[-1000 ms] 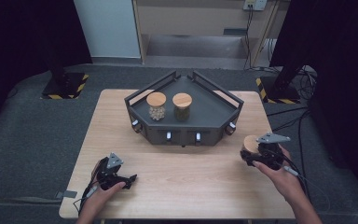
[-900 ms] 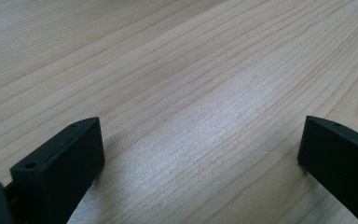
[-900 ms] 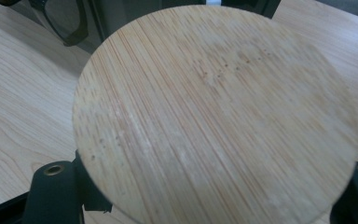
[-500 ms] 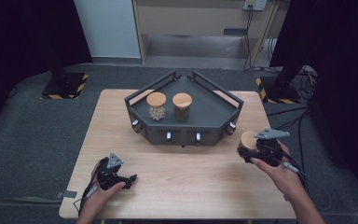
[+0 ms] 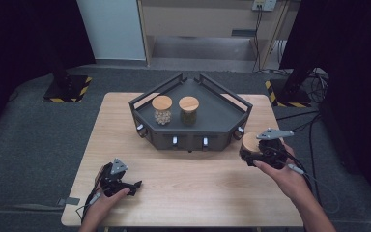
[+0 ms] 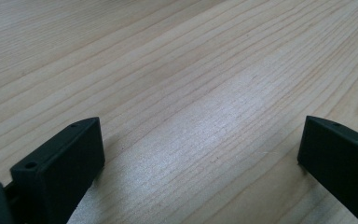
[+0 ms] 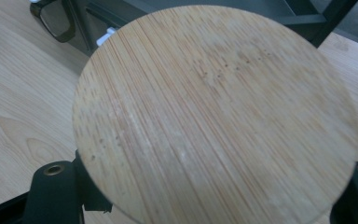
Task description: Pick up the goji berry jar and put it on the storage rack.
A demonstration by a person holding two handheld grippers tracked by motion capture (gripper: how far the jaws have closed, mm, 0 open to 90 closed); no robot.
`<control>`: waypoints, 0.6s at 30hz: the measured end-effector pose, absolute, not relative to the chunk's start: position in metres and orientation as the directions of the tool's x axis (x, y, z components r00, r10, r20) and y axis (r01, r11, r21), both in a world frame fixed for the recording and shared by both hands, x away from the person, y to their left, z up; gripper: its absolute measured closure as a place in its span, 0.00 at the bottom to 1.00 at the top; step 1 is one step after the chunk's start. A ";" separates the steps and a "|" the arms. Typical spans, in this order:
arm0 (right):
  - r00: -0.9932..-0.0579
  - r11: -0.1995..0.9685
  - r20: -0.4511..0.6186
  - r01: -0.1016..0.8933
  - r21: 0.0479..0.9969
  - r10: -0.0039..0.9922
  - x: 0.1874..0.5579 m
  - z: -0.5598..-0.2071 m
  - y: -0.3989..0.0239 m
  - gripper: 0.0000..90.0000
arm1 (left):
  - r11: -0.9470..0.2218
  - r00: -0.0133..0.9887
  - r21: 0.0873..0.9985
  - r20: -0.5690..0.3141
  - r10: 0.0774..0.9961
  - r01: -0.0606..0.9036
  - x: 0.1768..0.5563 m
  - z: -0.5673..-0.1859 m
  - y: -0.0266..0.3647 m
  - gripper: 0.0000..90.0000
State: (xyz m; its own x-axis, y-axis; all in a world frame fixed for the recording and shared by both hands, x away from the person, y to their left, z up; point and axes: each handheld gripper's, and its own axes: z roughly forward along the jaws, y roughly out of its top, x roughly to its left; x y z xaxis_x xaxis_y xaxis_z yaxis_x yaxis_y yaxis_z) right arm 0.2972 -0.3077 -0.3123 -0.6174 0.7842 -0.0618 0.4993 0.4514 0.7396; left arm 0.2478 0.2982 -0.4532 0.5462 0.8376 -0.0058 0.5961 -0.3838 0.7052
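A jar with a round bamboo lid (image 5: 250,141) (image 7: 214,112) is held off the table beside the right front corner of the dark tray (image 5: 222,118). My right gripper (image 5: 251,153) is shut on it, its jaws on either side below the lid. Two more bamboo-lidded jars stand side by side in the tray: one with pale round contents (image 5: 162,110) and one with dark greenish contents (image 5: 189,110). My left gripper (image 5: 134,186) (image 6: 200,154) rests low on the wooden table (image 5: 198,183) near its front left, jaws wide apart with only bare wood between them.
The tray has raised rails and small knobs (image 5: 174,140) along its front face. A black cable (image 5: 314,181) trails from the right gripper. Dark stands with striped bases (image 5: 66,87) sit on the floor behind the table.
My right gripper has lifted the jar and carried it a little up and toward the tray's right corner. The left gripper has stayed put.
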 end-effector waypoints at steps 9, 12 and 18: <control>-0.640 0.464 -0.061 0.485 0.741 0.766 0.301 -0.306 -0.294 0.29 | -0.384 0.546 0.705 -0.006 0.837 0.596 0.248 -0.453 0.298 0.00; -0.647 0.467 -0.064 0.476 0.745 0.760 0.303 -0.304 -0.290 0.29 | -0.385 0.547 0.705 -0.005 0.837 0.596 0.248 -0.453 0.298 0.00; -0.657 0.479 -0.073 0.464 0.745 0.750 0.308 -0.298 -0.281 0.29 | -0.384 0.546 0.705 -0.006 0.838 0.596 0.248 -0.453 0.298 0.00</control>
State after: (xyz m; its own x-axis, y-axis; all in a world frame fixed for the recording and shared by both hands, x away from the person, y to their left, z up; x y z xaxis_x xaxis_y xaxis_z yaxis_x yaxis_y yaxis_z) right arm 0.3083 -0.2807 -0.2981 -0.6574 0.7501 -0.0728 0.4645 0.4794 0.7446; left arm 0.2478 0.2982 -0.4531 0.5464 0.8375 -0.0056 0.5961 -0.3842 0.7050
